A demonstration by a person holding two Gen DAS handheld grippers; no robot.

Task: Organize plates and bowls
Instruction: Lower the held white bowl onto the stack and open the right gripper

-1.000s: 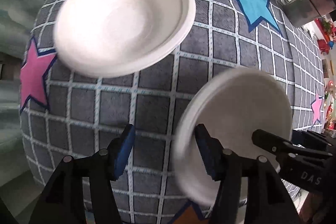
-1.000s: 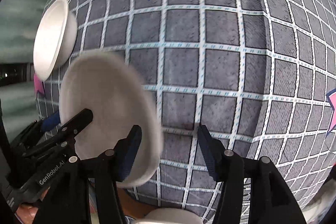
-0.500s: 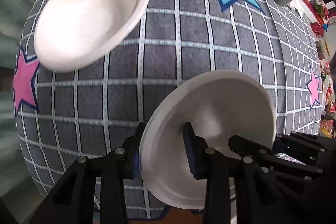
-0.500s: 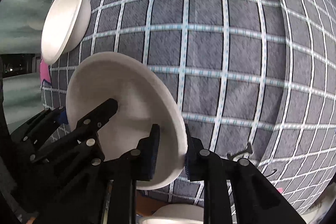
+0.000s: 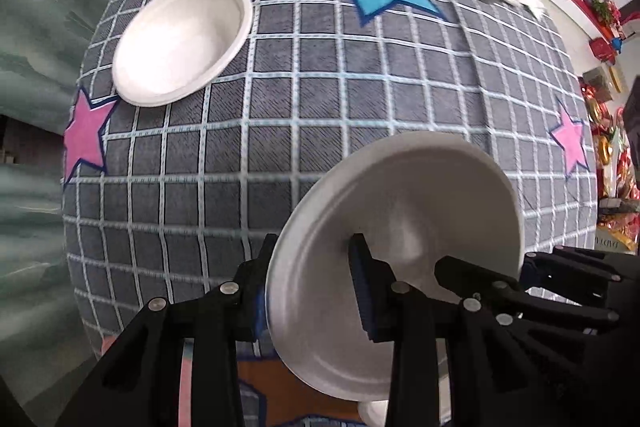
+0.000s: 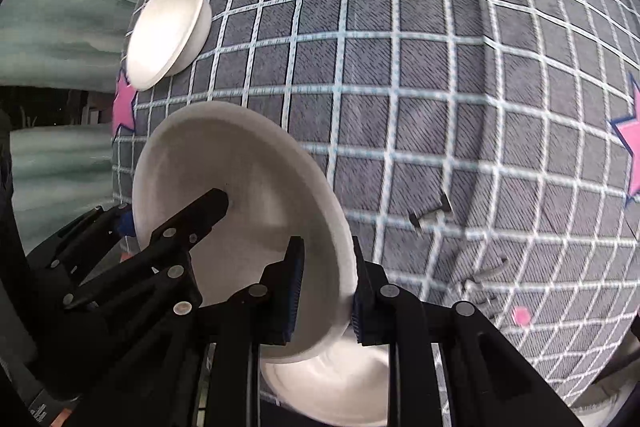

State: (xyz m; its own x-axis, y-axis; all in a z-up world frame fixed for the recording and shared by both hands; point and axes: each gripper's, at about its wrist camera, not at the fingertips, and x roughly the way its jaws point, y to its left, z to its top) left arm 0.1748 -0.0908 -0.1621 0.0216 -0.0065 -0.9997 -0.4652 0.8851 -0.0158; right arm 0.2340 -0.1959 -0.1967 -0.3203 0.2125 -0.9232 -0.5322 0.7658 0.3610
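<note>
Fingers point(image 5: 362, 291) of both grippers clamp tilted white bowl point(image 5: 400, 227) — empty.

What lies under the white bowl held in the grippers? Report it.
Under the held bowl, the right wrist view shows part of another white dish on the checked tablecloth. The rest of that dish is covered by the bowl and gripper fingers.
</note>
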